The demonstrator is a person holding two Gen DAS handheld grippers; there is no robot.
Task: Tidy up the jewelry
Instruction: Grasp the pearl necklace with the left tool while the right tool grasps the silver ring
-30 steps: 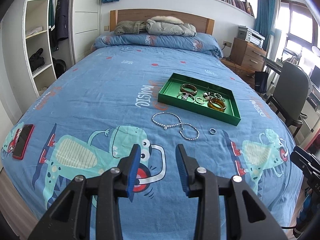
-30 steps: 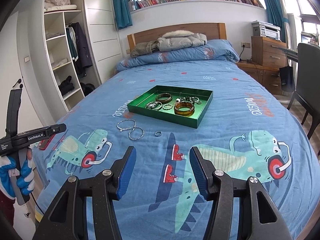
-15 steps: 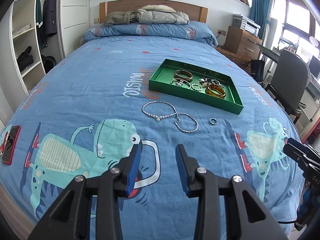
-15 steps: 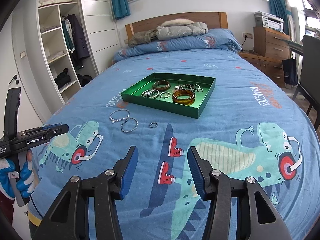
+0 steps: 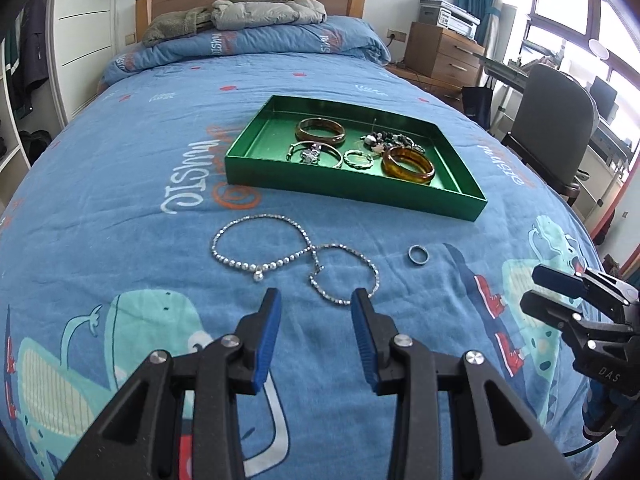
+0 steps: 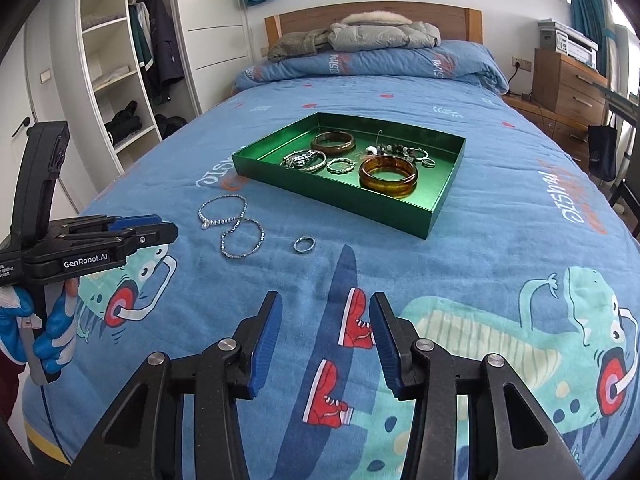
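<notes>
A pearl necklace, a silver chain bracelet and a silver ring lie loose on the blue bedspread. Behind them stands a green tray holding an amber bangle, a brown bangle and several smaller pieces. My left gripper hovers open just short of the chain bracelet, with nothing between its pads. My right gripper is short of the ring, its jaws closing on nothing.
A person's blue-gloved hand holds the left gripper's handle. Jackets lie by the headboard. An office chair and a wooden dresser stand right of the bed, and open wardrobe shelves on its left.
Both grippers have come forward and down toward the loose jewelry, which now looks larger and closer. The right jaws have narrowed a little. The jewelry itself has not moved.
</notes>
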